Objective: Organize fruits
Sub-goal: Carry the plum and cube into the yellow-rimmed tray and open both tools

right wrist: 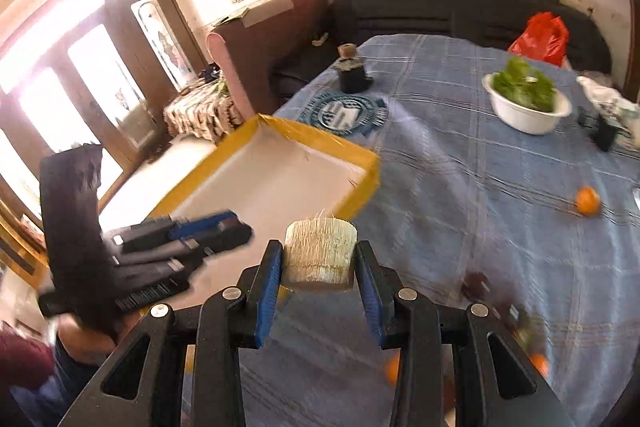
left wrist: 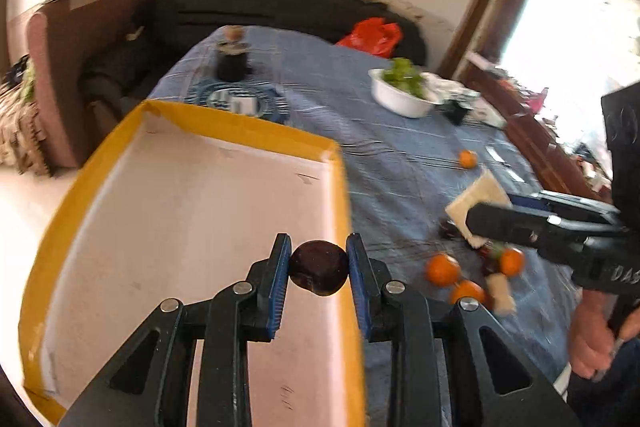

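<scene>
Left claw (left wrist: 319, 269) clamps a dark plum (left wrist: 319, 267) over the empty tray (left wrist: 120, 155); right claw (right wrist: 320, 267) grips a pale chunk (right wrist: 320, 251); oranges (left wrist: 442, 269) wait on the desk (left wrist: 400, 155).

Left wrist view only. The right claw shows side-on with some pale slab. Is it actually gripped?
Observer: Yes. In the right wrist view the right claw is closed on both sides of the pale chunk.
Operator: What is it? It looks flat here.
Observer: It isn't flat. It's a thick, rounded piece with a stringy, fibrous cut top.
Operator: My left claw has the dark fruit. What's behind the claw?
Observer: A hand under it, with a maroon sleeve beside it.
</scene>
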A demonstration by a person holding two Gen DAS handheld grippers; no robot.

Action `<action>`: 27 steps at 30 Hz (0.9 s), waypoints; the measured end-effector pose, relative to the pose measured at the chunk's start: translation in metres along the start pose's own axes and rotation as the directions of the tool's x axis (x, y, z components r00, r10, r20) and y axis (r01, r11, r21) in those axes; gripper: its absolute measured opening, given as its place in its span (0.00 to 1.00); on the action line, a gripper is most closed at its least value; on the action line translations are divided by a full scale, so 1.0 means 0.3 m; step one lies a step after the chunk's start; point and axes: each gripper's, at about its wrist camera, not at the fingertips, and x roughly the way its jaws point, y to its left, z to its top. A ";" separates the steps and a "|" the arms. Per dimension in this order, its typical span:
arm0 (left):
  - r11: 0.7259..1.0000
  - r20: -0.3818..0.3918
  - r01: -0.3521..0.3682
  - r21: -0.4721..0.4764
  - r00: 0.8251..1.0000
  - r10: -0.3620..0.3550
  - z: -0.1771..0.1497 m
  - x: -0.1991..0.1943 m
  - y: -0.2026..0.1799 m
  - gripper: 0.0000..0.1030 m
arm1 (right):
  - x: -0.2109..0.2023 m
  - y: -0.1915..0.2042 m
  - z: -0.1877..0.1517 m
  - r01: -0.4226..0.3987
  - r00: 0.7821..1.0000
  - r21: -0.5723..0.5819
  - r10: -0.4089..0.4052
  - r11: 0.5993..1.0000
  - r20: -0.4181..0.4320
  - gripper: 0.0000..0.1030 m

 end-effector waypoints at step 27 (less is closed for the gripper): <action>0.984 -0.109 -0.024 -0.177 0.994 0.005 0.176 0.363 0.182 0.27 | 0.539 -0.098 0.252 0.125 0.980 0.137 -0.101 0.983 -0.169 0.40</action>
